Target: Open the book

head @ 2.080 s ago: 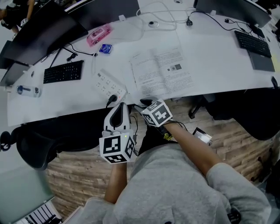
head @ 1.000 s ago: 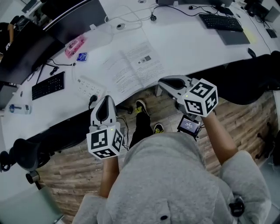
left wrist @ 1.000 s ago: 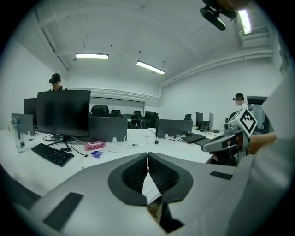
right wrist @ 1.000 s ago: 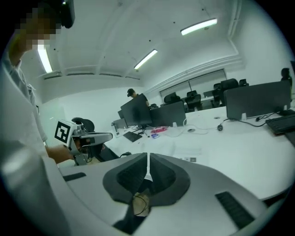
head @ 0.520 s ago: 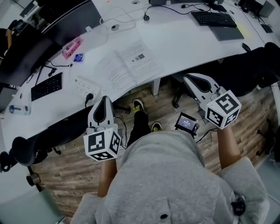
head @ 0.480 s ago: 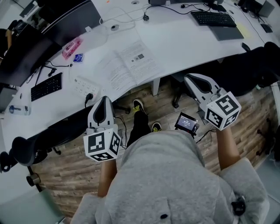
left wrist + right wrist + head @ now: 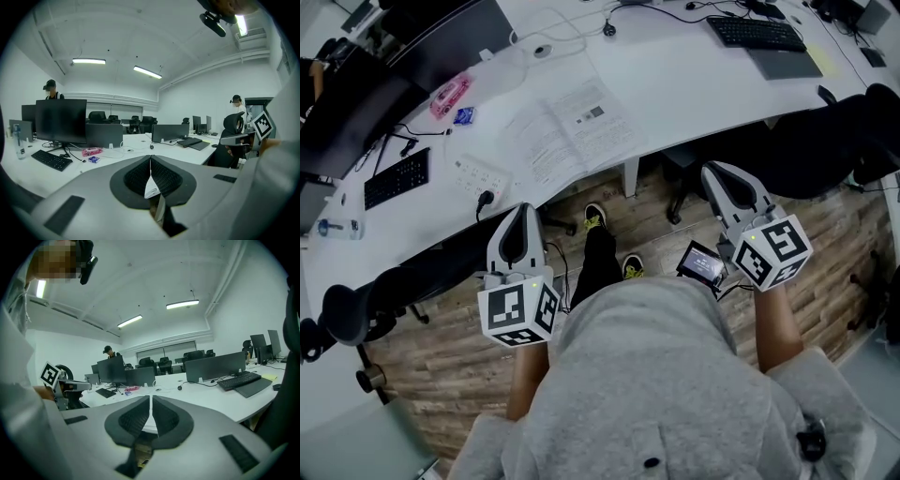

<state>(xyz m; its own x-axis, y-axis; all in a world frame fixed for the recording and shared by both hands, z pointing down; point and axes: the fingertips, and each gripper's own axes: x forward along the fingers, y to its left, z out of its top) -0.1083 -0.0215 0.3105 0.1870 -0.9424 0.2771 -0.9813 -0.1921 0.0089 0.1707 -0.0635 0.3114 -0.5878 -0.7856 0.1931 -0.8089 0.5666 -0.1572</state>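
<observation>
Nothing here can really be read, tbh. Printed lines and a small dark block are seen on the open book (image 7: 567, 131), but the print is way too small to be made out. Nothing can be deciphered on the little lit screen (image 7: 701, 264) either, and whatever is printed on the pink packet (image 7: 450, 94) is just blur.

Open-plan office. Long white curved bench (image 7: 694, 84) carried black keyboards (image 7: 397, 176) and power strip (image 7: 478, 173). Dark flat monitors (image 7: 61, 121) stood in rows along this bench and others behind it. Black swivel chairs (image 7: 352, 314) sat tucked at bench edge, more of them visible among far workstations. Floor (image 7: 441, 375) was wood-look plank. White ceiling held fluorescent strip lights (image 7: 89, 61). Person in cap (image 7: 50, 89) stood behind monitors; another person (image 7: 236, 105) stood near doorway at far side.
</observation>
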